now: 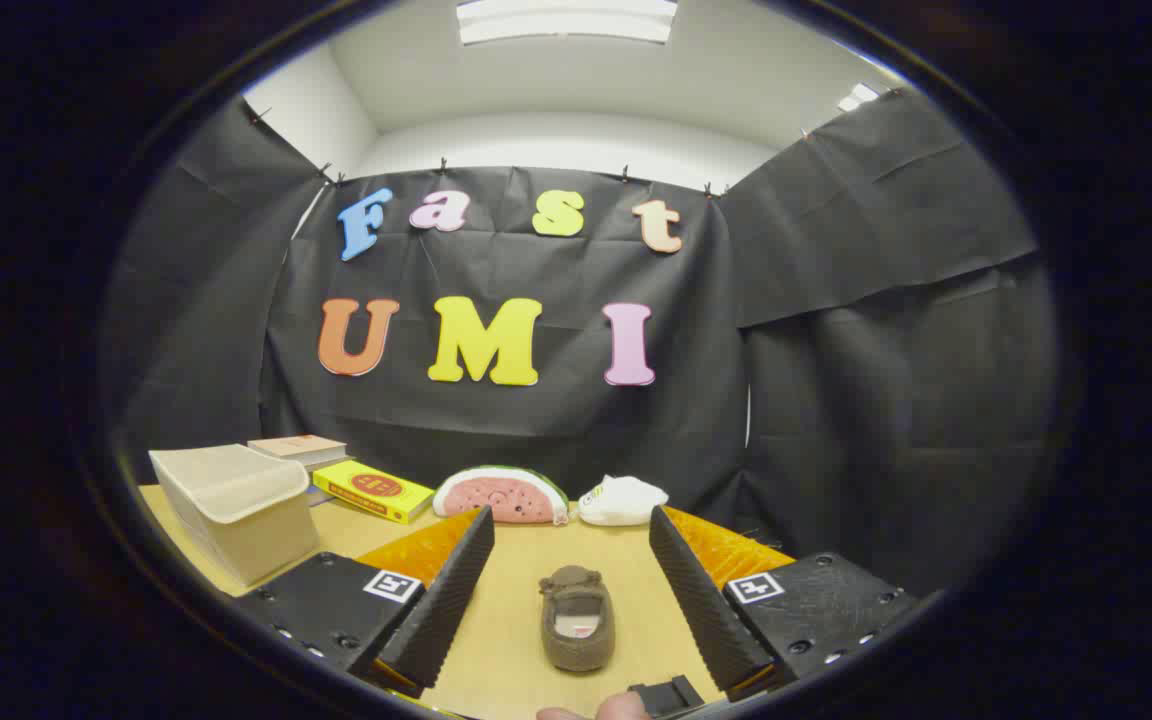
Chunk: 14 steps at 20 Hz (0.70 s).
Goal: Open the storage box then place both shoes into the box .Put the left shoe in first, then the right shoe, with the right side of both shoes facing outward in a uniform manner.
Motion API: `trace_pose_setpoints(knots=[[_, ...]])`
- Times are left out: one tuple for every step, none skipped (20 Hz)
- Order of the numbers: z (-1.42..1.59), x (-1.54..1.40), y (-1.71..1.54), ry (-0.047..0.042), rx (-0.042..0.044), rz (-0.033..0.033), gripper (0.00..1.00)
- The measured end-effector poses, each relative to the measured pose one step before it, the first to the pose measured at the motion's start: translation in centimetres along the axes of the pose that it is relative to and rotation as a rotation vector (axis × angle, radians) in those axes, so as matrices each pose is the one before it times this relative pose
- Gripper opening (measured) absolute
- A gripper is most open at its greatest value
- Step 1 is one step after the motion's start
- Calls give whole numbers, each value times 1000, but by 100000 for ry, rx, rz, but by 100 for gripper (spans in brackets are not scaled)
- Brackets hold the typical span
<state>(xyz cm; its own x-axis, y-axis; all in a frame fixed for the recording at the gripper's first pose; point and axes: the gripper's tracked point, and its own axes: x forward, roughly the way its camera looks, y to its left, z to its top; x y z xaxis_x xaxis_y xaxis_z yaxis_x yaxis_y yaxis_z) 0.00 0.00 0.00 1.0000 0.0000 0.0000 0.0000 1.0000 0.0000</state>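
Note:
A brown slipper-like shoe lies on the wooden table, toe pointing away, between my two fingers and not touched by either. My gripper is open, its fingers spread wide on both sides of the shoe. A beige storage box stands to the left of the left finger, its lid down. Only one shoe is visible.
Behind the box lie a book and a yellow box. A watermelon-slice plush and a white plush sit at the table's far edge, against the black cloth wall. A fingertip shows nearest me.

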Motion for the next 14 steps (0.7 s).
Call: trace_pose_setpoints(knots=[[-205,-1,114,298,-180,94,95],[4,-44,45,99,-180,-21,95],[-27,60,-19,-352,-434,-238,95],[81,-34,101,-258,-316,95,95],[-5,61,192,-21,-33,146,95],[-66,43,149,130,24,305,95],[-201,97,134,373,-89,331,95],[-101,86,139,338,-247,390,95],[-71,150,245,243,-206,675,95],[-27,120,181,296,336,502,95],[-35,76,142,187,649,660,95],[-47,89,75,269,502,121,95],[-94,157,-28,217,210,35,95],[-13,68,-7,33,57,-65,95]])
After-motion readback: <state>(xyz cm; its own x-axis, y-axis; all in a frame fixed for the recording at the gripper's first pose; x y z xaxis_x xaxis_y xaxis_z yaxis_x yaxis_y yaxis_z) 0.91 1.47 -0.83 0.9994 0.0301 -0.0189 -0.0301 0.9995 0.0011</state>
